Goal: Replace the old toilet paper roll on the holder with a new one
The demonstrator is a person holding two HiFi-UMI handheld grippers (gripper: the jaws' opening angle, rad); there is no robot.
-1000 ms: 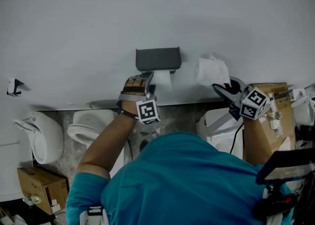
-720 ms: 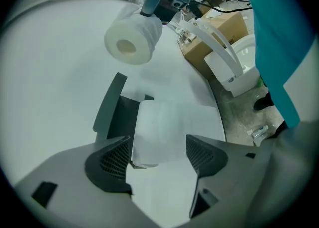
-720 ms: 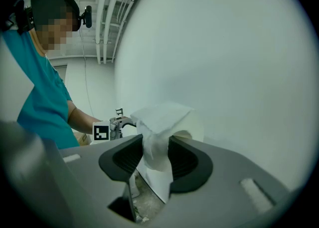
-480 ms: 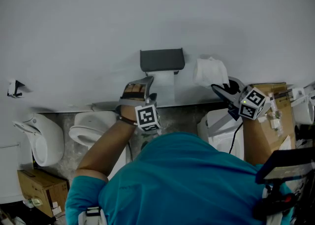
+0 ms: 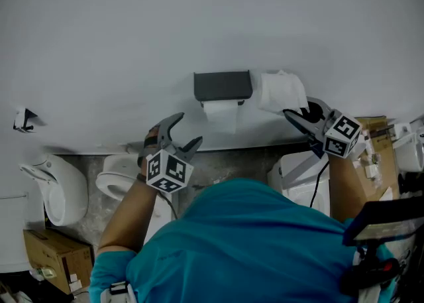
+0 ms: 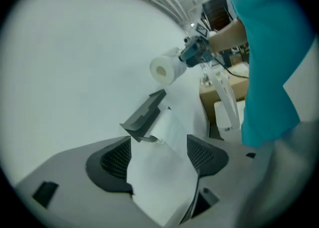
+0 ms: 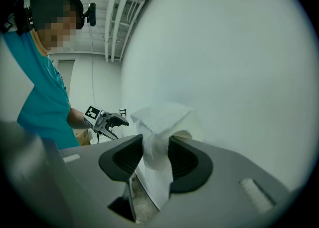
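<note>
Beside the holder [image 5: 222,87], the right gripper [image 5: 297,108] clamps a paper roll [image 5: 281,89].

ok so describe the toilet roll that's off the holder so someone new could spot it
Find the dark grey holder on the white wall, at the middle of the head view. Just right of it, the right gripper pinches a white toilet paper roll. Unlike the flat sheet hanging under the holder, it is a plump roll with a crumpled outer layer.
</note>
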